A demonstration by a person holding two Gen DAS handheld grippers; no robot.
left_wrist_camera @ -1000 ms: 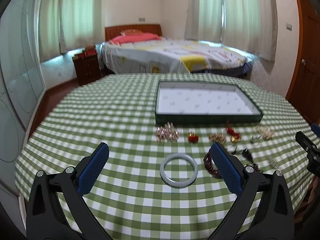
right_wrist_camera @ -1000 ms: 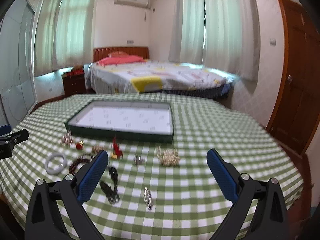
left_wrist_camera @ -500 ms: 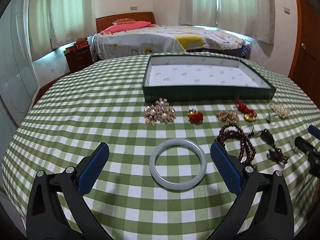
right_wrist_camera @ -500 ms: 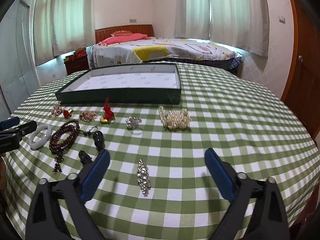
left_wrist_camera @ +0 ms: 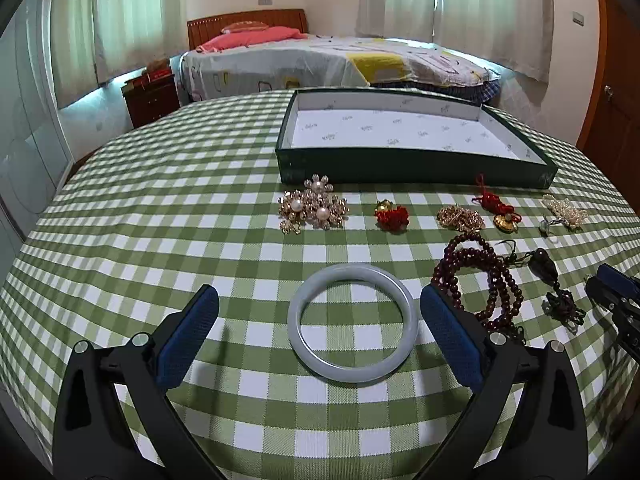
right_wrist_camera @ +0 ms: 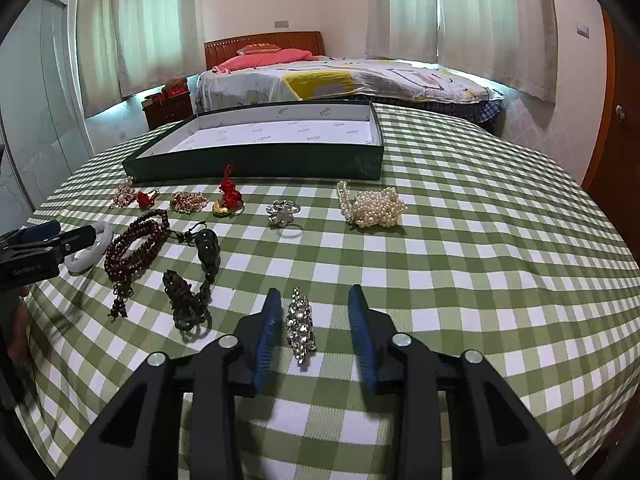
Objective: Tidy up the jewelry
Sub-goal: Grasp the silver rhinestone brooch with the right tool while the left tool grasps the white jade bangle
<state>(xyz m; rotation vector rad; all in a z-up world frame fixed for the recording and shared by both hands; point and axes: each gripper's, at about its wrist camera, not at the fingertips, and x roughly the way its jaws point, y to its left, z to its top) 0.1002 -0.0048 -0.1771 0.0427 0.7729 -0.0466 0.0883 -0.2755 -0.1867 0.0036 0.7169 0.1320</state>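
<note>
Green-checked tablecloth [left_wrist_camera: 160, 216]; jewelry scattered; bed [left_wrist_camera: 320, 60] behind.

Crowded left side, bare cloth to the right

The worktop [right_wrist_camera: 500, 240] right of the pearl strand [right_wrist_camera: 372, 208] lies bare, giving free passage. The green tray [right_wrist_camera: 256, 160] walls off the far side; beneath it a row of small pieces, the dark bead strand [right_wrist_camera: 136, 244] and pale bangle [left_wrist_camera: 352, 322] crowd the left.

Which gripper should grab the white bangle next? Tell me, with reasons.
Left. The left gripper is open with the white bangle lying between its fingers. The right gripper straddles the rhinestone brooch, far from the bangle.
</note>
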